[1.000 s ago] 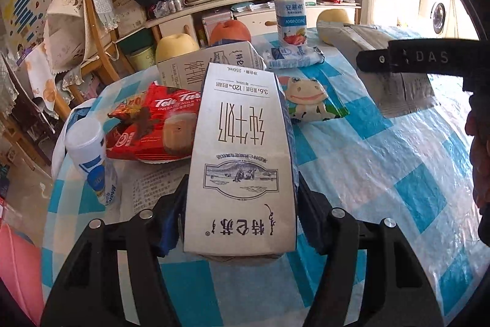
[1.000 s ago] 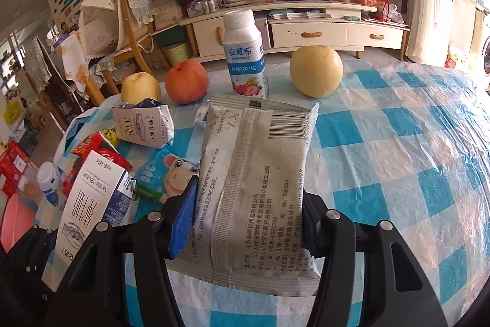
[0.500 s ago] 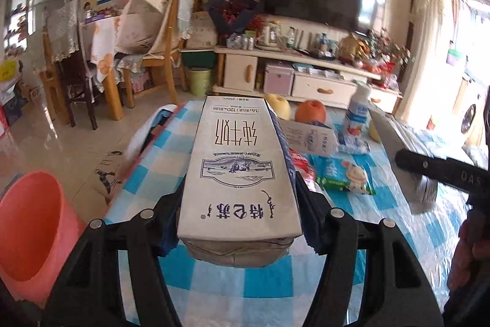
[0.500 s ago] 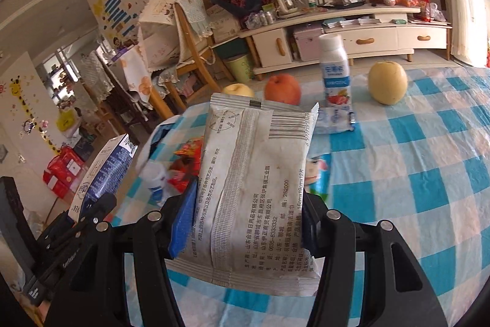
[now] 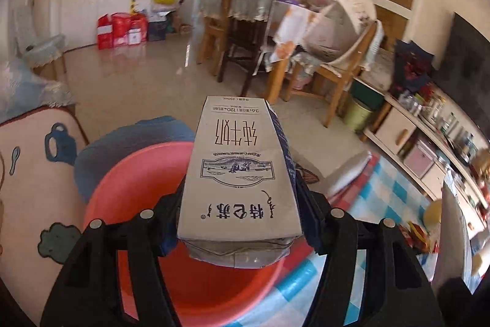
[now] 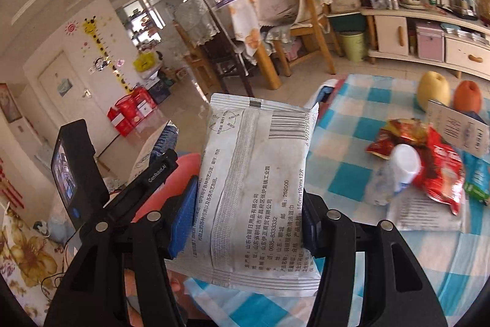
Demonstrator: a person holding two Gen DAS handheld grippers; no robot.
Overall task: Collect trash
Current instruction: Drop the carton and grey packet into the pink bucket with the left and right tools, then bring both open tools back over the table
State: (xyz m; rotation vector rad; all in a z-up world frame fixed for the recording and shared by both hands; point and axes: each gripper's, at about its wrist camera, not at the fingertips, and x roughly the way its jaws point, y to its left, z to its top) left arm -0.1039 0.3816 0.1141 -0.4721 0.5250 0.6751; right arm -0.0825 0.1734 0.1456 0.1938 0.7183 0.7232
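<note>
My left gripper [image 5: 240,222] is shut on a white milk carton [image 5: 239,167], which points forward above a coral-pink plastic basin [image 5: 128,189] on the floor beside the table. My right gripper [image 6: 248,219] is shut on a flat grey-white printed packet [image 6: 257,183], held over the table's left edge. In the right wrist view the milk carton [image 6: 154,143] shows at the left, with the pink basin [image 6: 186,161] partly hidden behind both grippers.
On the blue-checked table [image 6: 343,143] lie a red snack wrapper [image 6: 441,173], a small white bottle [image 6: 401,167], a crushed carton [image 6: 459,131], a yellow pear [image 6: 433,89] and an orange fruit [image 6: 467,95]. Wooden chairs [image 5: 333,72] and a green bin [image 5: 359,114] stand beyond.
Both grippers have swung left off the table and risen a little, each keeping its hold. The carton now hangs over the pink basin, which was off at the left edge before.
</note>
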